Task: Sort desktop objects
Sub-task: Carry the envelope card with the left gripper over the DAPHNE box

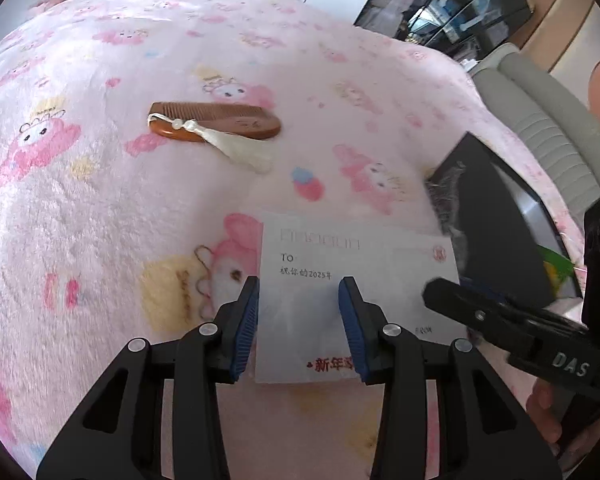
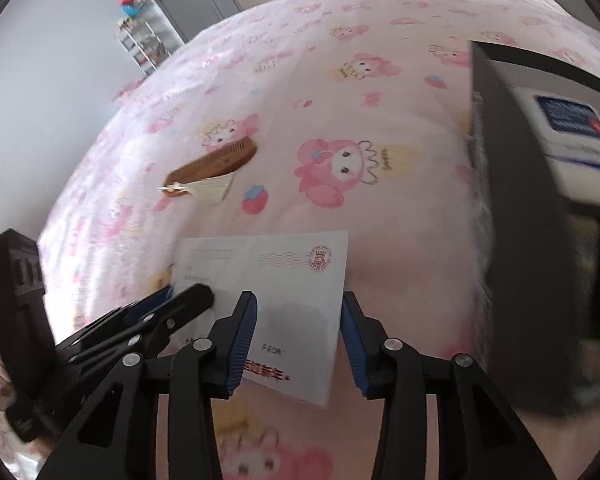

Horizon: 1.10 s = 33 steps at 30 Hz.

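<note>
A white envelope [image 1: 352, 292] with red print lies flat on the pink blanket; it also shows in the right wrist view [image 2: 284, 300]. My left gripper [image 1: 299, 292] is open, its blue pads [image 1: 247, 320] straddling the envelope's near end just above it. My right gripper [image 2: 299, 308] is open too, over the same envelope from the other side. A brown wooden comb [image 1: 220, 122] with a white tassel lies farther back; it also shows in the right wrist view [image 2: 216, 164]. Each gripper shows in the other's view: the right one [image 1: 500, 316], the left one [image 2: 140, 320].
A black open box [image 1: 496, 220] stands at the right on the blanket, holding a white-and-blue packet [image 2: 572, 128]. The pink cartoon-print blanket [image 1: 100, 200] covers the whole surface. A grey ribbed cushion [image 1: 540, 120] lies beyond the right edge.
</note>
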Each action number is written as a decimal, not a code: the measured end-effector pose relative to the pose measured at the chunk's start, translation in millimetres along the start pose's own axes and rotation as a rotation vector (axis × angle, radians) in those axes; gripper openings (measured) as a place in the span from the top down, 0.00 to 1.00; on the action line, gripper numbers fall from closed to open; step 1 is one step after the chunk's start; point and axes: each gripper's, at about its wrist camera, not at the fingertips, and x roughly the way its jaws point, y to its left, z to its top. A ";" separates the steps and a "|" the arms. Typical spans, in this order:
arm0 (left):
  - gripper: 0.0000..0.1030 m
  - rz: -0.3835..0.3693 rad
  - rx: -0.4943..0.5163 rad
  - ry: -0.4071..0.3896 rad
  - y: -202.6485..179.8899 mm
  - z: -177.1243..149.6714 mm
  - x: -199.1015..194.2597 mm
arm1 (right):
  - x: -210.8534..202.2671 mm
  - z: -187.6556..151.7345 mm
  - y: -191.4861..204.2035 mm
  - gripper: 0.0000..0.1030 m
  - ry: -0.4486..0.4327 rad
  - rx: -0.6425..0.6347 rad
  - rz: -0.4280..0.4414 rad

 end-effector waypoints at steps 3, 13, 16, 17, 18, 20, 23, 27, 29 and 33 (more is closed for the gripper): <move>0.62 -0.023 0.012 -0.007 -18.3 -12.1 -18.4 | -27.2 -14.9 2.5 0.64 -0.012 -0.019 -0.020; 0.62 -0.084 0.111 -0.009 -98.8 -64.2 -81.1 | -136.1 -72.2 -3.3 0.64 -0.102 -0.065 -0.136; 0.62 -0.105 0.112 -0.015 -119.6 -78.1 -95.5 | -165.1 -81.0 -9.3 0.63 -0.142 -0.052 -0.139; 0.62 -0.110 0.120 -0.017 -127.1 -80.9 -99.4 | -174.4 -83.8 -11.2 0.63 -0.156 -0.048 -0.141; 0.62 -0.112 0.131 -0.018 -134.1 -82.2 -101.2 | -180.0 -85.0 -11.6 0.62 -0.168 -0.050 -0.149; 0.62 -0.112 0.169 -0.023 -151.7 -82.3 -105.7 | -200.5 -89.4 -13.5 0.62 -0.210 -0.053 -0.175; 0.62 -0.123 0.202 -0.037 -172.6 -79.3 -115.1 | -223.0 -92.7 -20.1 0.62 -0.250 -0.037 -0.174; 0.62 -0.145 0.236 -0.059 -197.5 -75.5 -127.4 | -250.6 -95.3 -37.2 0.62 -0.291 0.012 -0.158; 0.62 -0.151 0.259 -0.070 -211.2 -74.1 -132.6 | -261.3 -96.1 -43.7 0.62 -0.303 0.028 -0.158; 0.62 -0.169 0.293 -0.090 -240.6 -71.7 -139.1 | -283.0 -98.2 -60.1 0.62 -0.335 0.057 -0.171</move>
